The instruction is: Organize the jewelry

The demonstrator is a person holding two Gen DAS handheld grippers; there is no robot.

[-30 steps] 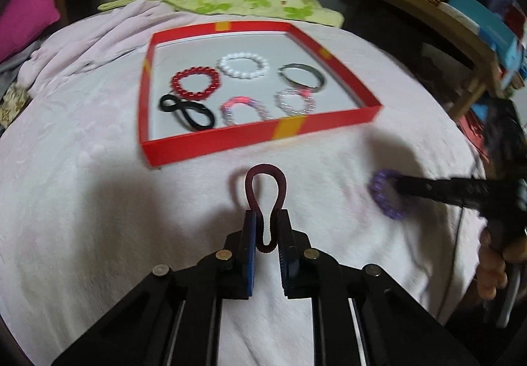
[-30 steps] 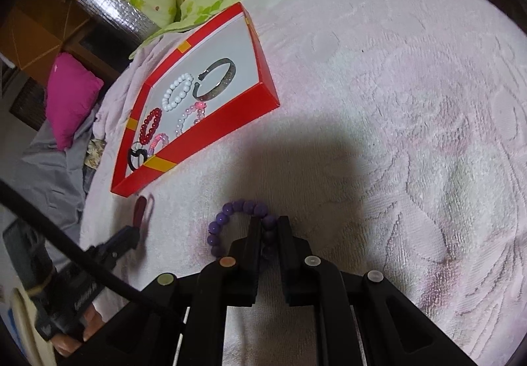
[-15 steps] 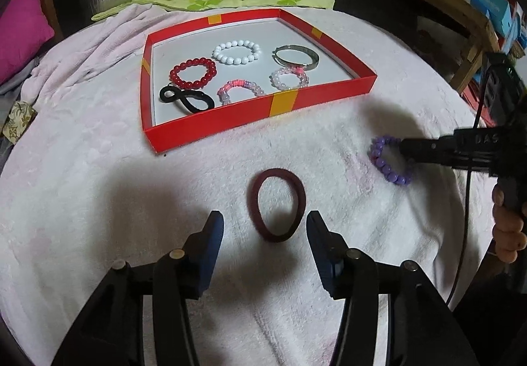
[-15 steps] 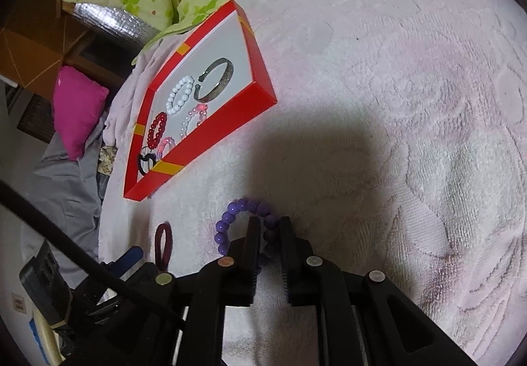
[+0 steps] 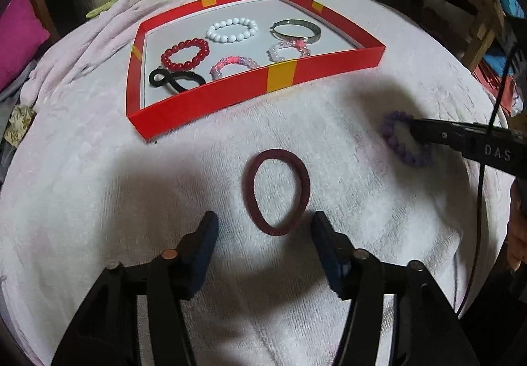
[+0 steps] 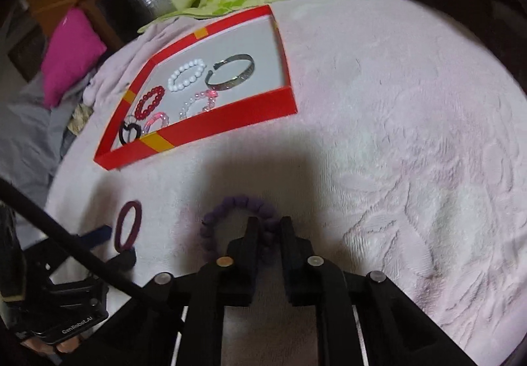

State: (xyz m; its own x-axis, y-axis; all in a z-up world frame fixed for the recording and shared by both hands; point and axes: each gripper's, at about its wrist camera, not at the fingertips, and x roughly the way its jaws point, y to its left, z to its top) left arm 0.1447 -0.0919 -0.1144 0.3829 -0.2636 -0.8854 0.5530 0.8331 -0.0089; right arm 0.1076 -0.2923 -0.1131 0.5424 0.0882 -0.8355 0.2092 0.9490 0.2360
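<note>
Maroon band (image 5: 276,192): lies flat and loose on the pink blanket (image 5: 98,188), just ahead of the left gripper (image 5: 263,227), centred on the gap between its fingers and touching neither.
Band axis: the oval's long axis runs away from the left gripper toward the tray (image 5: 280,79), roughly in line with the fingers.
Left gripper state: jaws have just been opening and now stand wide; nothing is gripped, and only the band's near end sits level with the fingertips.
Purple bracelet (image 6: 243,218): clamped by the right gripper (image 6: 268,227), whose jaws have just been closing onto the near side of the bead loop; the rest of the loop arches forward past the fingertips.
Right gripper state: almost fully closed on the beads.
Tray position: ahead and to the left of the right gripper, its near red wall between the bracelet and the white floor.
Tray contents: six pieces in two rows; the right-hand end of the floor is bare.
Nearer hand: the left gripper is nearer the band; the right gripper alone has the bracelet.
Key relation: judged, the bracelet must rise over the near wall and travel forward-left to reach the bare end.
Risk: judged, a loop held by one side may swing and catch the wall.
</note>
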